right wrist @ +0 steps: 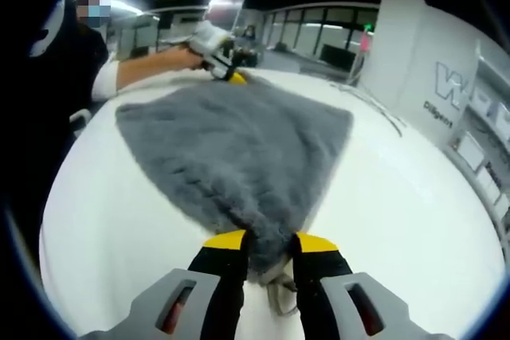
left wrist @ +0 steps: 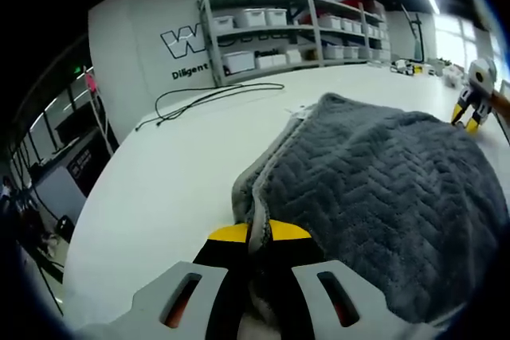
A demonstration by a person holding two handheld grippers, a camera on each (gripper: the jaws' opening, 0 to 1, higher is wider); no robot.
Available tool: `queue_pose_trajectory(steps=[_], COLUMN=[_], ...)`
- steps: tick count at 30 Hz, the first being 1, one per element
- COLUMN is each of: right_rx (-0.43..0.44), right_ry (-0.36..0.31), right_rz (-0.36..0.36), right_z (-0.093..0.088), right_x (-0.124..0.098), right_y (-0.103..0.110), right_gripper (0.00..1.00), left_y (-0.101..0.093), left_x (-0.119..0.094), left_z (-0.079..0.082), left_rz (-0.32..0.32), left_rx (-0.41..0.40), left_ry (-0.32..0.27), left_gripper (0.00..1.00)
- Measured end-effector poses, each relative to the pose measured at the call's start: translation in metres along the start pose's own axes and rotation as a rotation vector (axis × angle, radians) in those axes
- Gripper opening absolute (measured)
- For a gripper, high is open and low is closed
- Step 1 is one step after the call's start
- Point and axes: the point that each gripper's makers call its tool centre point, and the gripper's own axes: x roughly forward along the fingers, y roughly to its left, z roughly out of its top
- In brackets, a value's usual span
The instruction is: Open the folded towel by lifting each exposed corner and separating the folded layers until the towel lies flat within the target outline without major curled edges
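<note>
Fingers [left wrist: 259, 236] of left gripper clamped on grey towel [left wrist: 382, 197] corner, white bench [left wrist: 175, 189] beneath. Fingers [right wrist: 268, 246] of right gripper pinching opposite corner; towel's long axis stretched between both grippers. Best pulled apart evenly, kept low, to flatten the layers.

Towel [left wrist: 382, 189]: grey, herringbone-ribbed pile, paler grey along its edge
Table [left wrist: 175, 173] under the towel: plain white
Left gripper [left wrist: 259, 232] at the towel's edge: black jaws, yellow tips, grey body
Right gripper [right wrist: 269, 241]: same black, yellow, grey
Cable [left wrist: 207, 97] beyond the towel: black
Shelving [left wrist: 279, 29] behind it: grey frame, white bins
</note>
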Motion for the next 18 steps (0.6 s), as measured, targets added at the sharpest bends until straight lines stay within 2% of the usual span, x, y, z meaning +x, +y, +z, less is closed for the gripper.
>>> queue_pose_trajectory(steps=[18], right_rx=[0.005], right_ry=[-0.008], right_rz=[-0.008], right_z=[-0.0011], right_x=[0.0002], right_y=[-0.0039], right_gripper=[0.2], left_y=[-0.0018], left_x=[-0.0025], left_z=[-0.0012], left_rz=[0.0], left_rx=[-0.012], left_ry=[-0.01], left_gripper=[0.06])
